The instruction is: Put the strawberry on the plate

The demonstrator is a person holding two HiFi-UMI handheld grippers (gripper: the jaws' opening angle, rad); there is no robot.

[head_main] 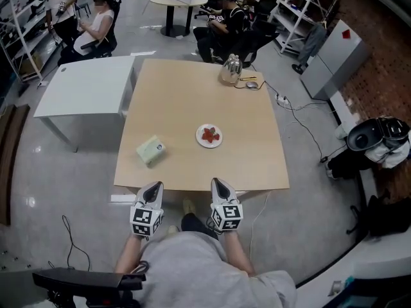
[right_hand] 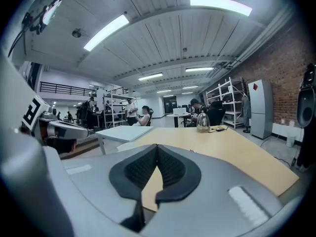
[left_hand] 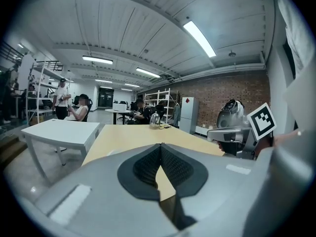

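Holds left gripper (head_main: 153,187) and right gripper (head_main: 218,183) closed and empty, ribbed black pads (left_hand: 145,168) together, by smooth square wooden table (head_main: 247,149); lumpy red strawberry (head_main: 210,134) on round white plate (head_main: 200,139).

Head view: overhead, steeply down on the whole table (head_main: 186,101). Gripper views: low at its near edge, level across it, kettle (head_main: 230,70) shared.

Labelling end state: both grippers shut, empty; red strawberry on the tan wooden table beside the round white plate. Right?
Not quite. The head view shows the red strawberry on the round white plate, not beside it on the tan wooden table. The left gripper and right gripper are shut and empty.
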